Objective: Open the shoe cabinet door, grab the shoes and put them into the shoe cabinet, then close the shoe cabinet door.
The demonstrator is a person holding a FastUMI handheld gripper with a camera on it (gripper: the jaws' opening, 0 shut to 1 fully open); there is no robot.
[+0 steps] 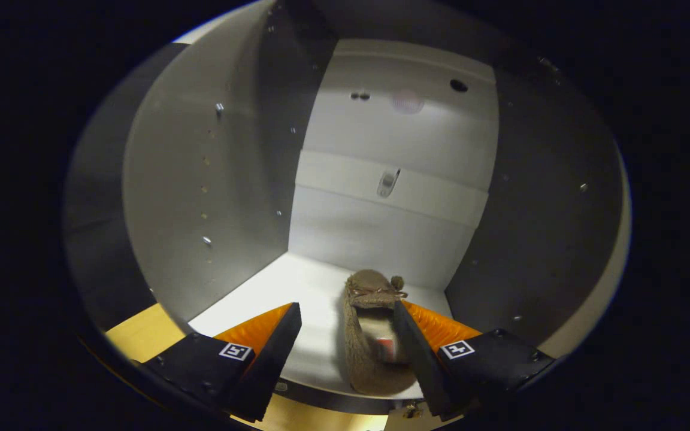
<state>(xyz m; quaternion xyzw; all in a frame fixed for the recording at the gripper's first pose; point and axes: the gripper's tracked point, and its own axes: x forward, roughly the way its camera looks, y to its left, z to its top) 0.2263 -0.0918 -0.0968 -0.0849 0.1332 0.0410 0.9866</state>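
Observation:
A brown fuzzy shoe (368, 323) with a small bow lies on the white floor (297, 287) of the open shoe cabinet, toe toward the back wall. My gripper (348, 341) is open at the cabinet's mouth. The shoe rests against the inner side of the right finger (417, 353), while the left finger (273, 353) stands well apart from it. Neither finger presses on the shoe.
The cabinet's left wall (195, 197) and right wall (536, 227) close in on both sides, and the white back panel (393, 197) stands behind the shoe. A strip of yellowish wooden floor (141, 338) shows below the cabinet's front edge.

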